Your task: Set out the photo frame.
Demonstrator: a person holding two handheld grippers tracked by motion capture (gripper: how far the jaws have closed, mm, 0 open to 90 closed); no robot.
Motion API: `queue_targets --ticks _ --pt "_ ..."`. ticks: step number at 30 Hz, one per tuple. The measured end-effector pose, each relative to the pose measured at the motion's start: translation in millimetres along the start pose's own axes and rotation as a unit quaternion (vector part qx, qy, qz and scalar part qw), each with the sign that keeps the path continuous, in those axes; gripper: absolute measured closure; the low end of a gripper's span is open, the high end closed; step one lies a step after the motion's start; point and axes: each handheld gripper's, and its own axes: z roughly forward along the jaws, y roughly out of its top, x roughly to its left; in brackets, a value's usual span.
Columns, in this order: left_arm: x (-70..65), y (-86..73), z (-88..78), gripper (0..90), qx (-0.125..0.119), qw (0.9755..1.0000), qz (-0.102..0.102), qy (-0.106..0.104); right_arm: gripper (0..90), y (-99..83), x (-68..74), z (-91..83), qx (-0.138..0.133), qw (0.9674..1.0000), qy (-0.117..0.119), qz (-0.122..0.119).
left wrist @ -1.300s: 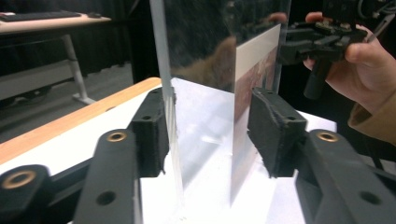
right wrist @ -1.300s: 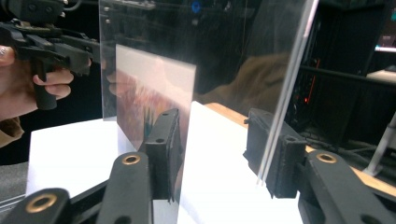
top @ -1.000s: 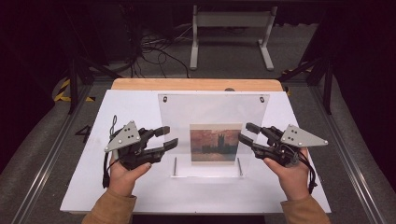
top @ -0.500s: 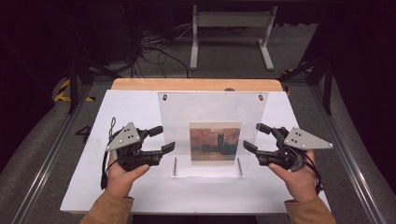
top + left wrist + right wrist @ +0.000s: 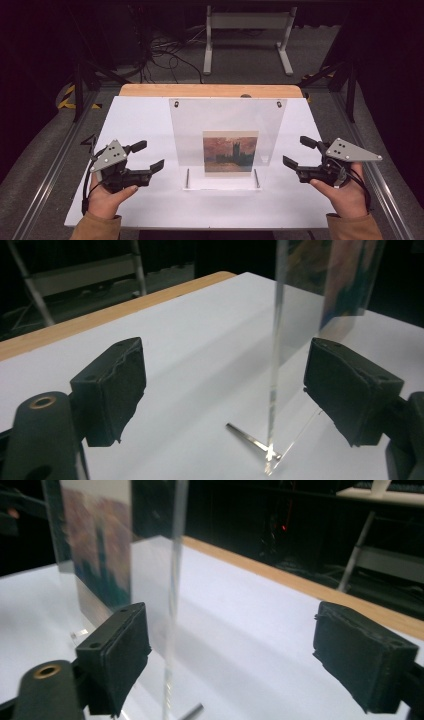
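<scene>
A clear acrylic picture stand (image 5: 227,120) is upright at the middle of the white table (image 5: 130,125), with a reddish painting (image 5: 230,152) in it. My left gripper (image 5: 150,156) hovers a short way left of the stand's edge, its jaws wide and just having been opening, nothing between them. My right gripper (image 5: 297,151) is off the right edge, likewise just opened and holding nothing. The left gripper (image 5: 232,390) view looks along the panel edge (image 5: 277,340) ahead. The right gripper (image 5: 240,655) view shows the other panel edge (image 5: 175,580) and the painting (image 5: 100,545).
Two thin metal pins (image 5: 187,177) jut forward at the stand's foot. A wooden strip (image 5: 210,90) borders the table's far side. Beyond it, cables (image 5: 165,52) and a white metal frame (image 5: 245,30) lie on the floor. Rails (image 5: 50,170) run along both table sides.
Both grippers have drawn outward from the stand's side edges, left one leftward, right one rightward, and their jaws have opened wider. The stand has stayed upright in place.
</scene>
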Motion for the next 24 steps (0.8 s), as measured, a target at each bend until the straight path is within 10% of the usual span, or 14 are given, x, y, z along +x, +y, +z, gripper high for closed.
queue_targets --ticks 24 --pt "33.8 -69.4 -16.2 12.3 0.019 0.9985 -0.021 0.047 6.5 -64.2 -28.1 6.4 0.056 0.9977 -0.019 0.035"
